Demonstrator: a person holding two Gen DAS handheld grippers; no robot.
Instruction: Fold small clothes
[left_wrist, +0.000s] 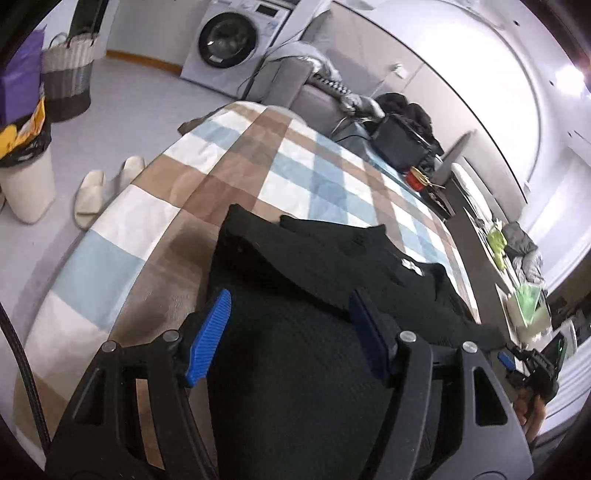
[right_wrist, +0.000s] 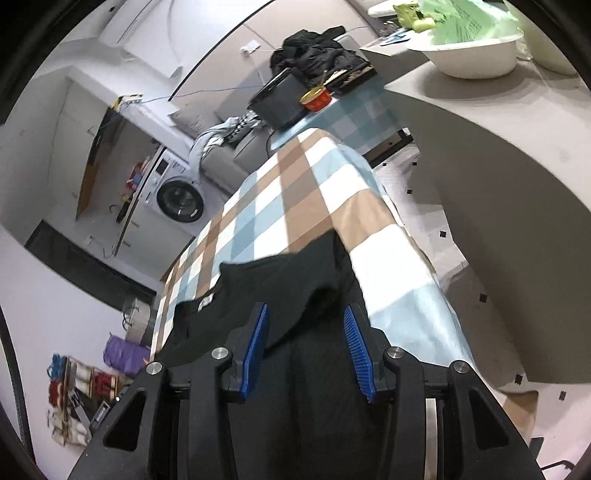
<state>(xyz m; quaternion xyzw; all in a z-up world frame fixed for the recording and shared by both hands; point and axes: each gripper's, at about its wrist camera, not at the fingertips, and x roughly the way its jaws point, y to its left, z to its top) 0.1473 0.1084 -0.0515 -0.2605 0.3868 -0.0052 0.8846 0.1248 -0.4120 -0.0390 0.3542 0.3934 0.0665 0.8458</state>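
A black small garment (left_wrist: 332, 251) with a white label lies on the checked blanket (left_wrist: 258, 155), with a folded layer on top. My left gripper (left_wrist: 290, 299) hovers over its near part, its blue pads (left_wrist: 210, 332) wide apart and touching nothing, so it is open. In the right wrist view the same black garment (right_wrist: 266, 280) lies near the edge of the checked blanket (right_wrist: 303, 206). My right gripper (right_wrist: 304, 308) is open above the cloth, whose raised fold sits between the blue pads (right_wrist: 356, 350) without being pinched.
A black box (left_wrist: 402, 140) and a red cup (left_wrist: 417, 179) stand at the blanket's far end. On the floor to the left are slippers (left_wrist: 99, 188), a woven basket (left_wrist: 68, 74) and a washing machine (left_wrist: 229, 40). A white bowl (right_wrist: 476, 51) sits on a side counter.
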